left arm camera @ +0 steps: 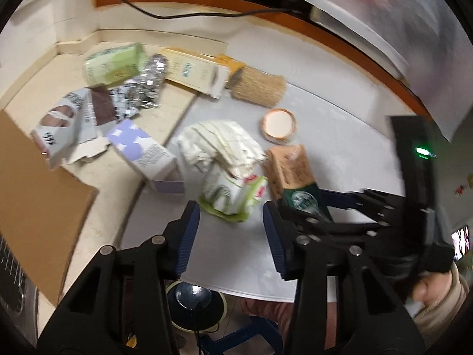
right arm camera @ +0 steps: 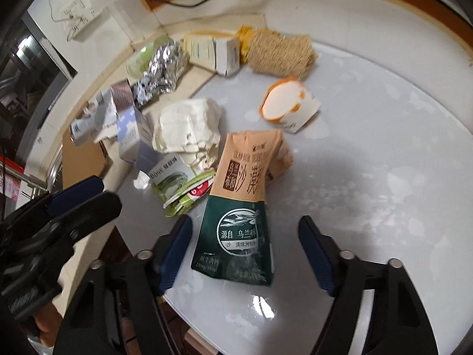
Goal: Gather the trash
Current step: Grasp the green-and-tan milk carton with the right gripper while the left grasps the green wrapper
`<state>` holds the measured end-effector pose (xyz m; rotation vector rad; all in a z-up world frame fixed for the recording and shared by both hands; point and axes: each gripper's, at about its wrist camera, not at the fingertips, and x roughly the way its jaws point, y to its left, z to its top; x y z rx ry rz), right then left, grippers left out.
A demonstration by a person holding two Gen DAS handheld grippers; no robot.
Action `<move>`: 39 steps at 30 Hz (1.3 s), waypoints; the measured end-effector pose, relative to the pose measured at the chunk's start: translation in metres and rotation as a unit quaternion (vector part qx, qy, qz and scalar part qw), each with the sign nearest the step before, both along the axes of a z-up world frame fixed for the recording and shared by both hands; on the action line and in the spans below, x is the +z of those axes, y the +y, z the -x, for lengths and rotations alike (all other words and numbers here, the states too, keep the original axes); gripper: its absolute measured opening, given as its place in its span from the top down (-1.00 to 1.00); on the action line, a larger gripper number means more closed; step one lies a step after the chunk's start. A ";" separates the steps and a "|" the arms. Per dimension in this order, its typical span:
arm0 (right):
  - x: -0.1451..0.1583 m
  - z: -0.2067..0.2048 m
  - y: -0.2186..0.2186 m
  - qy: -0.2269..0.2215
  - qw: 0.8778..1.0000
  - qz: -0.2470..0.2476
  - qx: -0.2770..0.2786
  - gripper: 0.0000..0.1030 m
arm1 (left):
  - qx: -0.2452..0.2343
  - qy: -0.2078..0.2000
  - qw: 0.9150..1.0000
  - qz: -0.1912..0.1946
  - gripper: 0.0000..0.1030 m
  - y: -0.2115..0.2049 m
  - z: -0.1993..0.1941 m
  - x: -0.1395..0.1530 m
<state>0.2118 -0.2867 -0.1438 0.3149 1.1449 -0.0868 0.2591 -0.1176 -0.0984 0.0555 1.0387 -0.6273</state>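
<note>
Nothing looks collected yet: all the trash lies spread on the white surface [right arm camera: 369, 148], and no bin or bag shows in either view.

Your right gripper [right arm camera: 245, 248] hangs over the tan-and-green carton [right arm camera: 239, 207], low centre of the right wrist view. Its fingers [right arm camera: 313, 251] stand wide on either side of the carton's green end without pressing it. Your left gripper [left arm camera: 230, 236] is at the bottom centre of the left wrist view, fingers moderately apart and holding nothing, with the green-edged wrapper [left arm camera: 233, 192] just above them in the frame.

The carton is a flattened, creased pack with a glossy print, so it should be light and give under the fingers. The wrapper is thin folded paper or film. Above it lies a crumpled white paper wad [right arm camera: 189, 127], soft and bulky. The orange-rimmed cup [right arm camera: 283, 103] lies on its side towards the upper right. At the upper left sit crinkled silver foil [right arm camera: 162, 71], a lilac box [left arm camera: 145, 153], a cream box [left arm camera: 195, 71] and a coarse straw-coloured bundle [right arm camera: 280, 53]. All of that is left to gather.
</note>
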 end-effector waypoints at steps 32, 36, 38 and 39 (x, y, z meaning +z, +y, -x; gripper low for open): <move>-0.003 0.027 -0.048 -0.033 0.998 -0.040 -0.038 0.01 | -0.075 0.021 0.994 -0.082 -0.64 -0.048 -0.035 -0.059; -0.003 0.027 -0.048 -0.035 0.998 -0.038 -0.037 0.01 | -0.066 0.014 0.994 -0.085 -0.64 -0.052 -0.044 -0.067; -0.003 0.027 -0.048 -0.037 0.998 -0.037 -0.036 0.01 | -0.060 0.011 0.995 -0.083 -0.63 -0.052 -0.047 -0.068; -0.003 0.027 -0.047 -0.037 0.998 -0.037 -0.035 0.01 | -0.054 0.011 0.995 -0.082 -0.62 -0.052 -0.048 -0.069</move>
